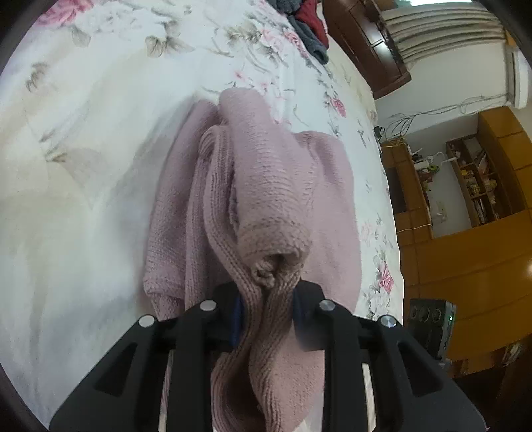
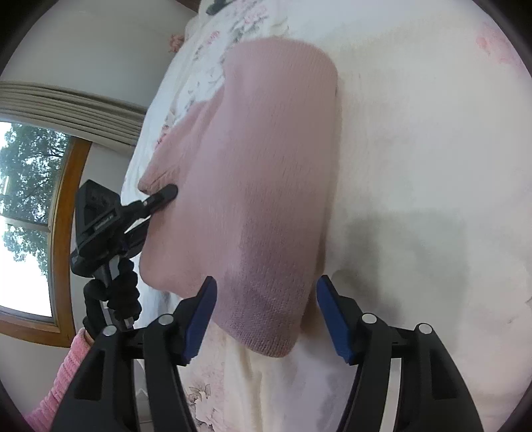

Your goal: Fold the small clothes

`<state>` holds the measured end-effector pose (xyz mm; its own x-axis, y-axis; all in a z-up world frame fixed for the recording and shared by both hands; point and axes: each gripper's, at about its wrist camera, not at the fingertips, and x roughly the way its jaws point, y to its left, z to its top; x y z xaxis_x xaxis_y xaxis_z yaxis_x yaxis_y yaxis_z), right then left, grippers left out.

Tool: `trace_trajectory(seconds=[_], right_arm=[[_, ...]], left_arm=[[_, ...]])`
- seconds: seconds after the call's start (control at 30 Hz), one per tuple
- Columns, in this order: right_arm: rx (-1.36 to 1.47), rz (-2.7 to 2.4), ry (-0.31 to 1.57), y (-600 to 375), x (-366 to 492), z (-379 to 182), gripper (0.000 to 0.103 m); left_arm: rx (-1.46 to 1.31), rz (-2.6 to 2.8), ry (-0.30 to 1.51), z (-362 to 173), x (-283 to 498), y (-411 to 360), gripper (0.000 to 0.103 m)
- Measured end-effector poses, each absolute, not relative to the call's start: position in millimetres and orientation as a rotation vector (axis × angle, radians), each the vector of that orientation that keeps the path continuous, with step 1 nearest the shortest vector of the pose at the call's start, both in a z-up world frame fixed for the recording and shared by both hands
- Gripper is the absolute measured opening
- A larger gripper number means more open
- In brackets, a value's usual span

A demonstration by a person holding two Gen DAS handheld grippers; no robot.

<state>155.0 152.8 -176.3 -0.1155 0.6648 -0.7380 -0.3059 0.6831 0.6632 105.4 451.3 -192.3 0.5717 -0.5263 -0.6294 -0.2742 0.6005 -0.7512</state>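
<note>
A pink knitted sweater lies bunched on the floral bedsheet. My left gripper is shut on a gathered ribbed edge of it, and the fabric rises in folds between the fingers. In the right wrist view the sweater lies spread flatter on the sheet. My right gripper stands open, its blue pads on either side of the sweater's near corner without touching it. The left gripper shows there too, pinching the sweater's left edge.
Dark grey and red clothes are piled at the bed's far end. Wooden shelving and a black device stand beyond the bed's right edge. A window and a person's pink sleeve are at left.
</note>
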Motion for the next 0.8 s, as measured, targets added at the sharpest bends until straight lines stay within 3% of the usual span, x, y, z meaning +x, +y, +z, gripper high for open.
trace_trajectory(seconds=[0.03, 0.13, 0.27, 0.4, 0.57, 0.8], right_arm=[[0.32, 0.85, 1.478, 154.7, 152.0, -178.6, 0.063], [0.306, 0.847, 1.506, 159.4, 152.6, -188.1, 0.038], [0.248, 0.822, 1.495, 161.3, 146.7, -190.7, 0.025], [0.27, 0.821, 1.51, 156.3, 148.2, -192.3, 0.027], [0.3, 0.842, 1.512, 149.0, 140.4, -184.8, 0.05], [0.304, 0.836, 1.549, 154.1, 132.2, -190.6, 0.051]], left_arm=[[-0.952, -0.168, 1.009, -199.3, 106.1, 452.2, 0.025], [-0.958, -0.156, 1.017, -203.2, 102.0, 454.4, 0.028], [-0.96, -0.149, 1.006, -190.2, 83.0, 456.4, 0.03], [-0.908, -0.144, 1.009, -170.2, 58.9, 450.8, 0.036], [-0.91, -0.182, 1.02, -155.9, 28.4, 433.4, 0.052], [-0.968, -0.171, 1.081, -175.2, 24.1, 420.6, 0.049]])
